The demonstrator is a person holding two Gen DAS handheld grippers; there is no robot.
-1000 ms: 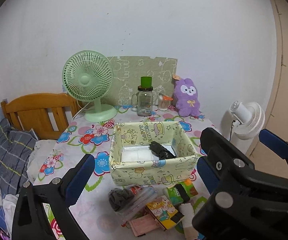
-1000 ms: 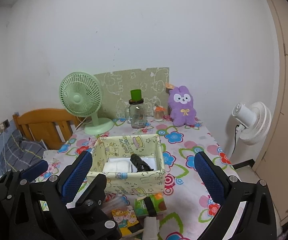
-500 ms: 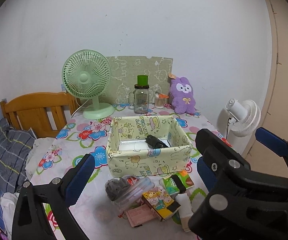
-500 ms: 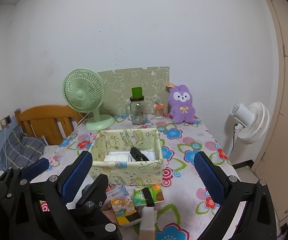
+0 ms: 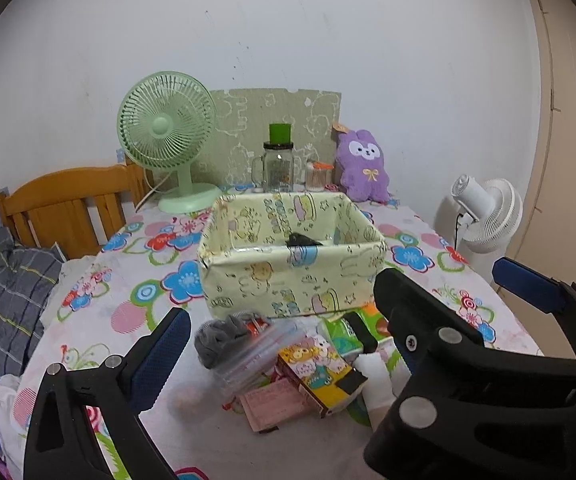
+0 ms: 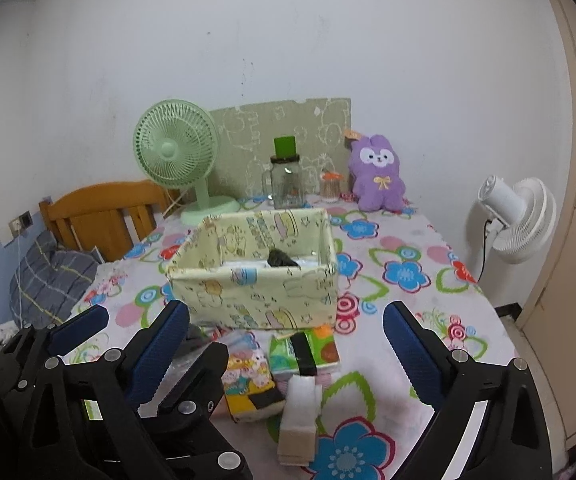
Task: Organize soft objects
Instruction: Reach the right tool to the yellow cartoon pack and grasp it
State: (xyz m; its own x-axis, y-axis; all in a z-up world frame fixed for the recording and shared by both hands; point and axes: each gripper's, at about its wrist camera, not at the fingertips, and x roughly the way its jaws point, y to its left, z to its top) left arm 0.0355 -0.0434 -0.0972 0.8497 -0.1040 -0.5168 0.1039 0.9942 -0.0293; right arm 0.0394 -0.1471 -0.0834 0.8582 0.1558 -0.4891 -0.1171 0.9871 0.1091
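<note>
Clutter sits at the near edge of the flowered bench (image 6: 416, 264): a grey sock (image 5: 223, 334) half under a clear zip bag (image 5: 253, 354), a yellow cartoon packet (image 6: 247, 382), a green tissue pack (image 6: 308, 350) and a folded white and beige cloth (image 6: 300, 420). Just behind them stands the pale yellow fabric box (image 6: 255, 276), with a dark item (image 6: 281, 258) and something white lying inside. Both tools hover over the pile, touching nothing. The left tool (image 5: 288, 344) is spread wide above the sock and bag; the right tool (image 6: 288, 344) is also wide, its jaws closing slightly around empty air over the tissue pack. A green fan (image 6: 175, 152), a glass jar (image 6: 286, 184) and a purple plush rabbit (image 6: 376, 176) line the wall.
</note>
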